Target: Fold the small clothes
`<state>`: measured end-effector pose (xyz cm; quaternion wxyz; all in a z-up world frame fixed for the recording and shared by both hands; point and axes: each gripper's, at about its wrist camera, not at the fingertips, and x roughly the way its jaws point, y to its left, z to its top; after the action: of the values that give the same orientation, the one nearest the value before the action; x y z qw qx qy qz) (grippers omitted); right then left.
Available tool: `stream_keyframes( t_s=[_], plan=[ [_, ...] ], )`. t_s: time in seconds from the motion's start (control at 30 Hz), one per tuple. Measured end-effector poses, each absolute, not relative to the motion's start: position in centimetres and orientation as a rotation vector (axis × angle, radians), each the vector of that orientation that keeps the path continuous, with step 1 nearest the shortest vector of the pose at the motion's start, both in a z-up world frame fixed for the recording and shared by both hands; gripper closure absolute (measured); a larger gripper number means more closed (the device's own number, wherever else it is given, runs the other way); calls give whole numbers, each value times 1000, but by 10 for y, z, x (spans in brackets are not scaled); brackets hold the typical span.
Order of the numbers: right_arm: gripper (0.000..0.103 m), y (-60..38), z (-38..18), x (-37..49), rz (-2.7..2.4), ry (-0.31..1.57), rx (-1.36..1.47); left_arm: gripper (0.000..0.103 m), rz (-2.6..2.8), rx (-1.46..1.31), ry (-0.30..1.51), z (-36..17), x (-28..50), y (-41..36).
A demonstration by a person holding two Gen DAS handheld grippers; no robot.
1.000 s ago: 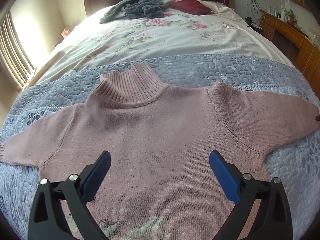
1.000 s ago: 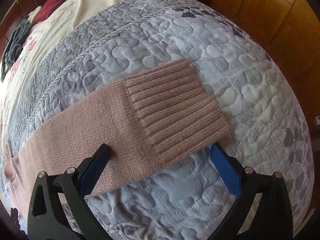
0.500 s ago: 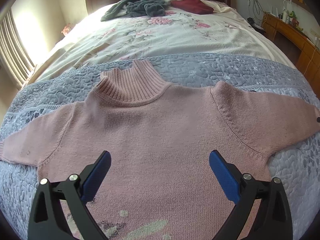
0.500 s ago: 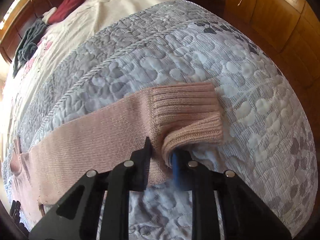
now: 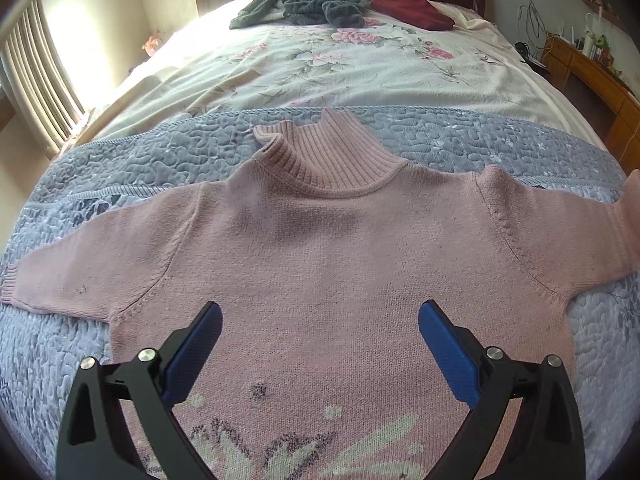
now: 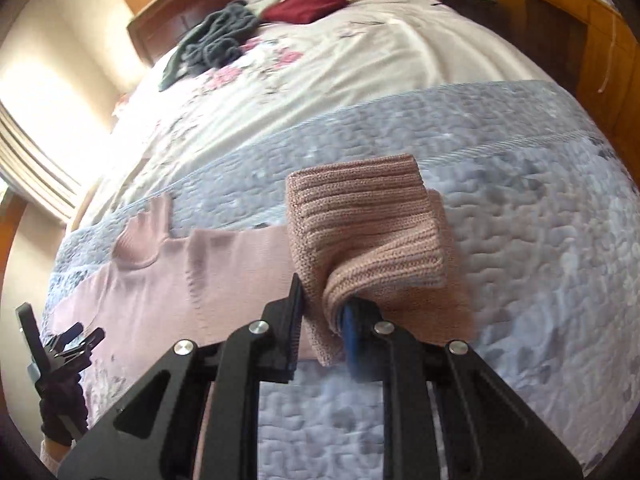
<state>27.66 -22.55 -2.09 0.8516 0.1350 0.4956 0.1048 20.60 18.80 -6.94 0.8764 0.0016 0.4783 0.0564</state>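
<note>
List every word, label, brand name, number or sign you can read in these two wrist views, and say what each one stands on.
None: no readable text in either view.
The pink sweater bears only a knitted flower pattern, no lettering.
The small items on the wooden desk are too small and blurred to read.
The left tool and right tool carry no markings.
</note>
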Motion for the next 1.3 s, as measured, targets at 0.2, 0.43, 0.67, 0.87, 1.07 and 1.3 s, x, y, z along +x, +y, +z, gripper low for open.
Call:
stream_keyframes(
  t_s=[0.2, 0.43, 0.67, 0.87, 1.07, 1.3],
  plan=[
    [86, -114, -30, 276, 366, 1074, 206, 4, 126, -11, 999, -67, 195, 213],
    [86, -30, -66, 278, 433, 1134, 131, 4, 128, -66, 1027, -73, 191, 240],
    [73, 0, -90, 253, 573, 1218, 72, 4, 71, -104, 1065, -81, 198, 233],
    [67, -52, -70, 226, 542, 1173, 126, 4, -54, -173, 1145, -98, 212, 197],
    [64, -112, -68, 215, 431, 1146, 164, 4, -132, -187, 1195, -111, 231, 137],
    [63, -148, -84, 208, 377, 1159, 219, 6, -54, 69, 1153, -117, 256, 59]
  ],
)
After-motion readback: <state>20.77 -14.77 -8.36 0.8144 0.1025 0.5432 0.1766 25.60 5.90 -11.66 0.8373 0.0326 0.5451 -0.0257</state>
